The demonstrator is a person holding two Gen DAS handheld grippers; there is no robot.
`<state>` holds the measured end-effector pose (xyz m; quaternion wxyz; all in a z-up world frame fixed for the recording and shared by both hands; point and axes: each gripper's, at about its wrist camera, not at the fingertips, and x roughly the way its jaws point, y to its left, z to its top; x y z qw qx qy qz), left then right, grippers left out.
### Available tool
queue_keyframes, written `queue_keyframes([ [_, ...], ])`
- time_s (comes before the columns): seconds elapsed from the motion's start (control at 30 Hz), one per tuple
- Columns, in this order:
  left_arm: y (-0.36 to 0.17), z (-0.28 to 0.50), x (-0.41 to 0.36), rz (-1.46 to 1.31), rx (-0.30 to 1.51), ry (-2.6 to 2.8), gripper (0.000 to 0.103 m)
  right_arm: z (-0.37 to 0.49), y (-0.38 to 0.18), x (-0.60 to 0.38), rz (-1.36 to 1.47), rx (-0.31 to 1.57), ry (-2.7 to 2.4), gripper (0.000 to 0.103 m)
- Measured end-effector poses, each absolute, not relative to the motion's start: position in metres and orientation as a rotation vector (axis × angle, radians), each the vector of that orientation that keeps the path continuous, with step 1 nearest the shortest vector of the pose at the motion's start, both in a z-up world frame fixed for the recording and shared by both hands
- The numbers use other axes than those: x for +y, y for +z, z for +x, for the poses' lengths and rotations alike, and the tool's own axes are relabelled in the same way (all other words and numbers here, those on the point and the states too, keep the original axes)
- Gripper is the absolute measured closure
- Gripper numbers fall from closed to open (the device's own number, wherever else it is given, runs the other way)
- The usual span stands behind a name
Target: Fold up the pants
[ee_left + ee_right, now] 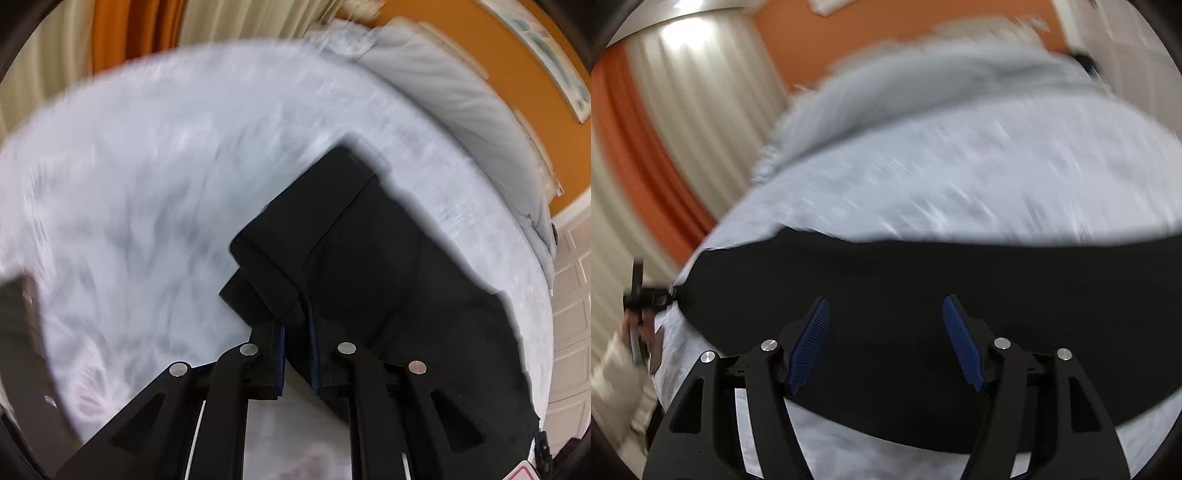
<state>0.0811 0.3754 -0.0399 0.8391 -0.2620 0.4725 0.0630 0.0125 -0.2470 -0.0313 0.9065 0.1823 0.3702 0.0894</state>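
Both grippers are matte black linkages — the left gripper (297, 354) and right gripper (884, 343) alike — with round silver pivot screws and ribbed dark-blue pads (809, 347). A cream sleeve (617, 380) (blurred) covers one arm.

Black pants (388, 266), pale-grey bedcover (155, 177)

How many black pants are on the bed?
1. The black pants lie partly folded on the white bed, one edge pinched by the left gripper. The right gripper hovers open over them. The blur may hide something more.
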Motion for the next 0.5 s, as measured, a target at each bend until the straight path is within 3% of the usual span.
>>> queue_keyframes([
  [0.07, -0.036, 0.066, 0.379, -0.596, 0.91, 0.11, 0.088, 0.007, -0.039, -0.274, 0.412, 0.804, 0.123, 0.041],
  [0.13, -0.031, 0.057, 0.381, -0.637, 0.878, 0.1, 0.072, -0.01, -0.032, -0.308, 0.407, 0.784, 0.045, 0.039],
  [0.17, -0.027, 0.051, 0.381, -0.643, 0.866, 0.124, 0.057, -0.02, -0.029, -0.324, 0.4, 0.775, 0.005, 0.035],
  [0.2, -0.025, 0.045, 0.38, -0.643, 0.856, 0.15, 0.052, -0.032, -0.026, -0.345, 0.388, 0.767, -0.05, 0.034],
  [0.33, -0.003, 0.023, 0.357, -0.574, 0.823, 0.257, 0.051, -0.073, -0.028, -0.443, 0.393, 0.774, -0.274, 0.031],
  [0.5, 0.024, 0.011, 0.297, -0.487, 0.749, 0.238, 0.041, -0.055, -0.03, -0.51, 0.379, 0.797, -0.329, 0.027],
])
